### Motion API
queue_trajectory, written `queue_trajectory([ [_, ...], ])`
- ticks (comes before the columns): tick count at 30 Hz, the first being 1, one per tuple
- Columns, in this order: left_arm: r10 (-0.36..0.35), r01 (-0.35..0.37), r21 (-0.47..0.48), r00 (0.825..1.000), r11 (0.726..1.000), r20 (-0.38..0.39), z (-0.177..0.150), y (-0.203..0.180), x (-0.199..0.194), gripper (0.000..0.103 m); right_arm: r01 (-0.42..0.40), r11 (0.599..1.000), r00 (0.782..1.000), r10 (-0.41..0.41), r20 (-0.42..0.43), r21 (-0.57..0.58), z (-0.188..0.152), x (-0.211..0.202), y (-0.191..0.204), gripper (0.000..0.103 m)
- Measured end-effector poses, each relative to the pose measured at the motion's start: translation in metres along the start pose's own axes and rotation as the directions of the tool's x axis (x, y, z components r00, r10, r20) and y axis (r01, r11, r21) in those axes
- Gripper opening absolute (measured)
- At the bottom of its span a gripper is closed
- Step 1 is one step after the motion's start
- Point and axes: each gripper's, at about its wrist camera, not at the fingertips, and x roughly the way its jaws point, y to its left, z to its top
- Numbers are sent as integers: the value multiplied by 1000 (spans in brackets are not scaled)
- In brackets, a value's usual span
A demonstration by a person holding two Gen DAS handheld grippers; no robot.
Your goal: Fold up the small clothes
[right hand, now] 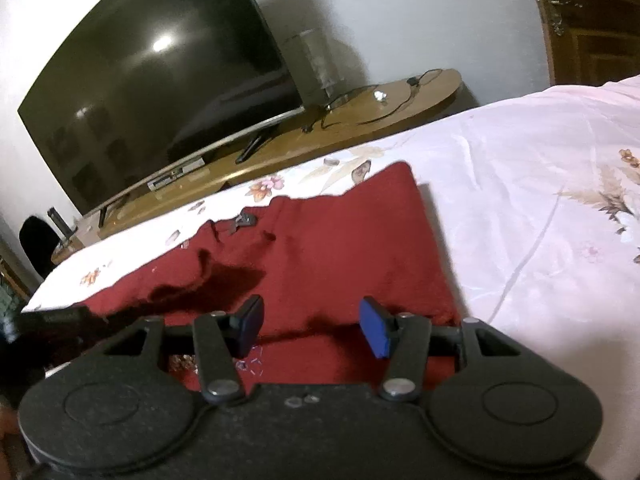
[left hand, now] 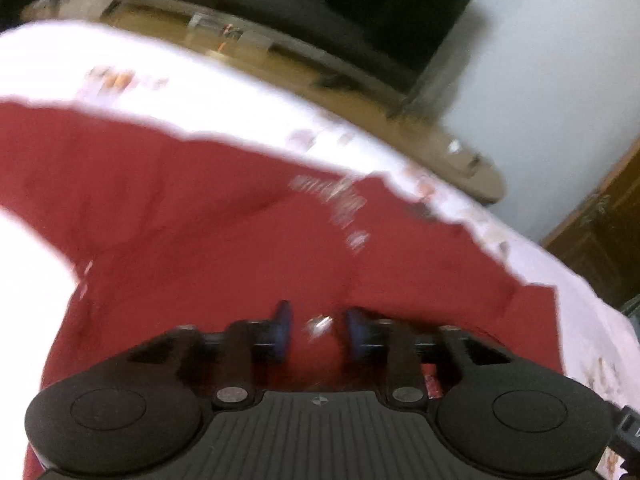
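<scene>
Right gripper (right hand: pixel 312 326) nearest lens, blue pads (right hand: pixel 374 330) spread wide, nothing between, poised over near edge of dark red garment (right hand: pixel 340 248). Garment spread flat on white floral bedsheet (right hand: pixel 520 200). Left gripper (left hand: pixel 316 326) over same garment (left hand: pixel 200 216), pads apart with narrow gap; view blurred. TV (right hand: pixel 160 80) on wooden stand (right hand: pixel 360 120), far side.

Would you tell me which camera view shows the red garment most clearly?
The right wrist view: the red garment is sharp there, lying on the floral bedsheet, with its far edge and corner visible. The left wrist view shows it larger but motion-blurred.
</scene>
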Motion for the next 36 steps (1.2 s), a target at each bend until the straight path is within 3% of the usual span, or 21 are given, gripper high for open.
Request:
queue_trajectory([
  [1,-5,5,1,1000,1000,14,-1,2,-3,41,2,1000,1000,-2,-7,-2,-1,3,2,53],
  [3,35,-38,36,998,999,61,-2,-1,-14,72,6,1000,1000,-7,-13,-13,-1,9,5,53],
  [5,64,-71,46,989,996,133,1,-2,-24,82,13,1000,1000,-14,-24,-21,-1,16,9,53],
  [11,126,-128,7,981,992,148,20,15,-25,82,14,999,997,-17,-73,-37,-5,35,16,53],
  [14,128,-154,150,977,976,170,10,6,-31,82,9,999,997,-12,-75,-35,-5,35,18,53],
  [17,87,-156,380,977,912,193,-6,-22,-36,82,9,999,997,-13,-74,-50,-5,33,19,53],
  [20,43,-145,538,979,830,198,-23,-49,-36,82,4,999,997,-7,-73,-37,-5,31,18,53],
  [22,35,-162,625,977,764,210,-36,-64,-34,82,0,1000,997,-2,-72,-26,-4,29,16,53],
  [24,19,-191,712,970,676,242,-49,-82,-32,82,-4,1000,998,2,-70,-18,-4,26,14,53],
  [29,-12,-223,828,964,514,267,-71,-111,-28,81,-3,1000,998,3,-66,1,-5,20,8,54],
  [36,-23,-185,904,977,384,210,-84,-112,-31,81,-7,1000,998,9,-57,28,-4,13,1,57],
])
